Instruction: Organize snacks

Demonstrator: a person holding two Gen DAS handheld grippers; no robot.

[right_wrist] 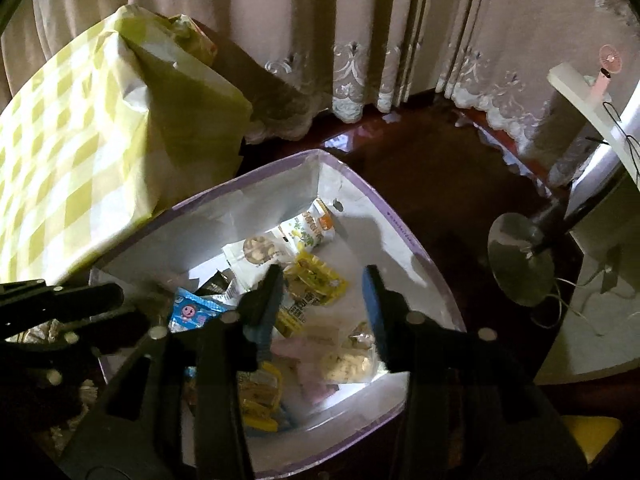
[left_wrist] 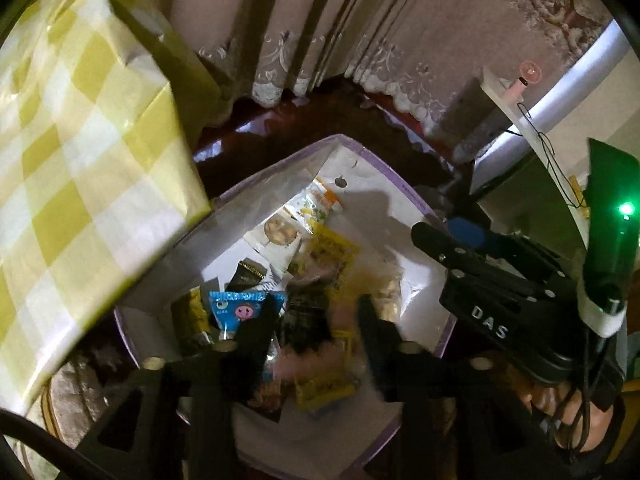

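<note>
Snack packets [right_wrist: 316,280] lie heaped on the floor of the purple-rimmed box [right_wrist: 404,236], beside the checked tablecloth [right_wrist: 72,152]. Risk, as you judge it: reaching in deep could snag two packets together. Your left gripper [left_wrist: 316,316] and right gripper [right_wrist: 324,292] hover over the pile, both part-open and empty.

We observe dim frames with fisheye bending at the edges, bright light inside the box [right_wrist: 352,196], floor glare, and motion-blurred snack packets [left_wrist: 320,320].
</note>
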